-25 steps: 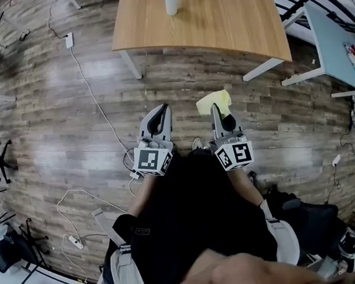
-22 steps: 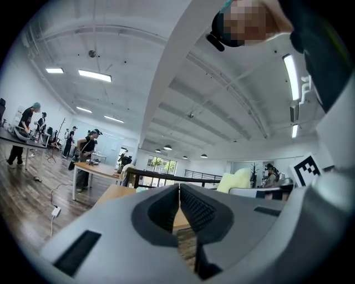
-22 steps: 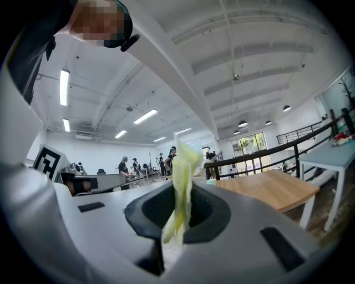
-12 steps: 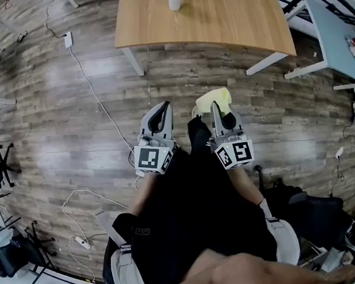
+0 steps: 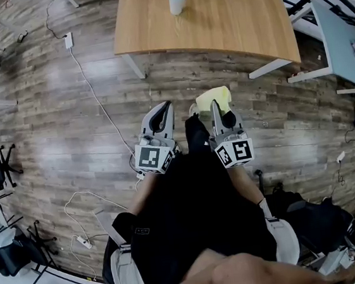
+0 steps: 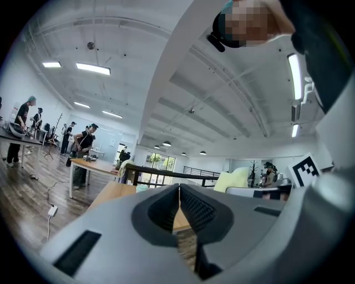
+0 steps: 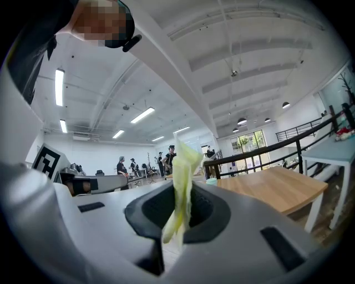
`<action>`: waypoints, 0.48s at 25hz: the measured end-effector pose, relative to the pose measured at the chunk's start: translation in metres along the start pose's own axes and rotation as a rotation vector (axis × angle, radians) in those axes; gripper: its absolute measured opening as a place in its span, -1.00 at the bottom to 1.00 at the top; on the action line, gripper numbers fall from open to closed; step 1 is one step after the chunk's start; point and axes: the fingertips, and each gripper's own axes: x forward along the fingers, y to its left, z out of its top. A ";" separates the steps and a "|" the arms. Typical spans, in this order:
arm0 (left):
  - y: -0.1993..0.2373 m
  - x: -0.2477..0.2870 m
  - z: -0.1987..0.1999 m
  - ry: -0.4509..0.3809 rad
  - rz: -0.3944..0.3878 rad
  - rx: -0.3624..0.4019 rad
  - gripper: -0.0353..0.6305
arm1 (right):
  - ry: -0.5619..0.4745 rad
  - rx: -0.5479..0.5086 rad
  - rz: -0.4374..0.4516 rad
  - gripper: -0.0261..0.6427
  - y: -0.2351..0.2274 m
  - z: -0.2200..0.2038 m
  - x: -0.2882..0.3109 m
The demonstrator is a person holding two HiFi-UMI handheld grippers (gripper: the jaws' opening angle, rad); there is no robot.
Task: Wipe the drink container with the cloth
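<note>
The right gripper is clamped on the cloth, a pale yellow fold pinched between its jaws and standing up past the tips toward 12 o'clock. The left gripper is pressed closed with nothing between its jaws. Both are held low in front of the person's body, over the wooden floor.

The drink container, a small pale cup with a light green top, stands upright near the far edge of the wooden table, at about 12 o'clock from the grippers and well apart from them. Wiping has not begun.

The cup looks light and thin-walled, so it would likely slide or tip under a sideways rub. The empty left gripper should probably steady it around the lower body with gentle pressure, since a hard squeeze could dent it. The cloth is soft and floppy; its loose upper fold is the part to drag over the cup's wall.
</note>
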 end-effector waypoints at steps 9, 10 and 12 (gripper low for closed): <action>0.015 0.084 -0.005 0.016 0.002 -0.016 -0.82 | 0.017 -0.002 0.029 -0.79 -0.053 0.007 0.059; 0.016 0.094 -0.005 0.019 0.000 -0.015 -0.82 | 0.019 -0.006 0.033 -0.79 -0.060 0.010 0.067; 0.019 0.114 -0.001 0.021 0.001 -0.013 -0.82 | 0.022 -0.012 0.043 -0.79 -0.072 0.015 0.081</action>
